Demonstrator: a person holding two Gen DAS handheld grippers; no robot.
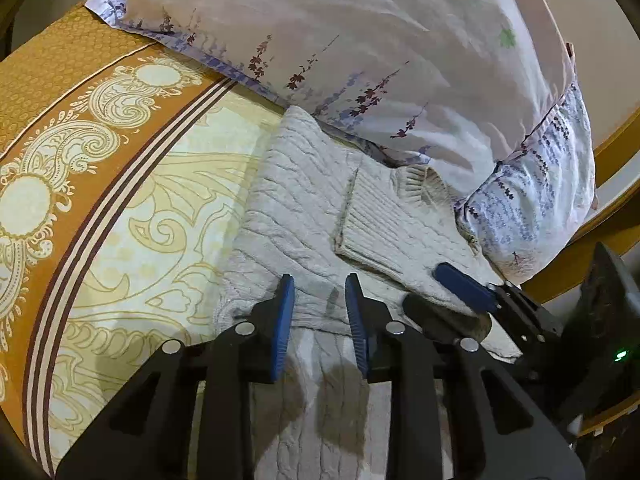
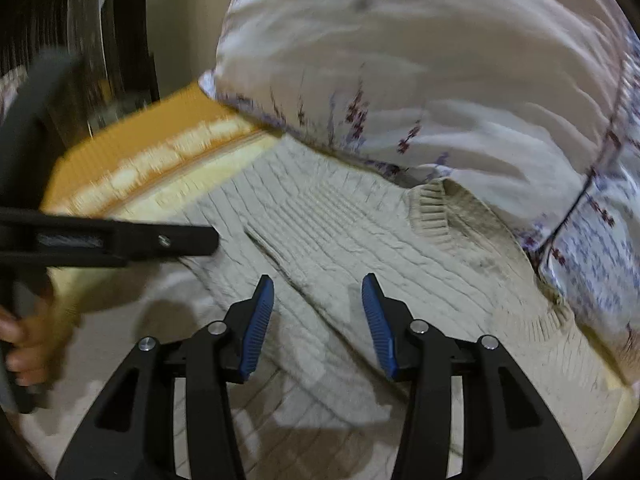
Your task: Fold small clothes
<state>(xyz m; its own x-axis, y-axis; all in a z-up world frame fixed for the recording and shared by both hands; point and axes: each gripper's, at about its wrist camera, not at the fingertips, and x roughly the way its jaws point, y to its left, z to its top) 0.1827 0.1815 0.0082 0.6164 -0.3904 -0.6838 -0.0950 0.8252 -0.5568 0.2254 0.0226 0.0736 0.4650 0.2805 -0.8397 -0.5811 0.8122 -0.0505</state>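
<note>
Cream knit sweater (image 1: 304, 216) lies partly folded on the bed (image 1: 132, 184) against the pillow (image 1: 360, 60); left hand-held gripper (image 1: 320, 312) narrowly parted, right hand-held gripper (image 2: 318, 320) wider, both seemingly empty, poised to regrasp.

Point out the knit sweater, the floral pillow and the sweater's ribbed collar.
knit sweater (image 1: 288, 208), left wrist view, on its cable-knit body.
floral pillow (image 1: 360, 40), left wrist view, on its pale upper face.
ribbed collar (image 2: 432, 204), right wrist view, on the ribbed band at the neck.
</note>
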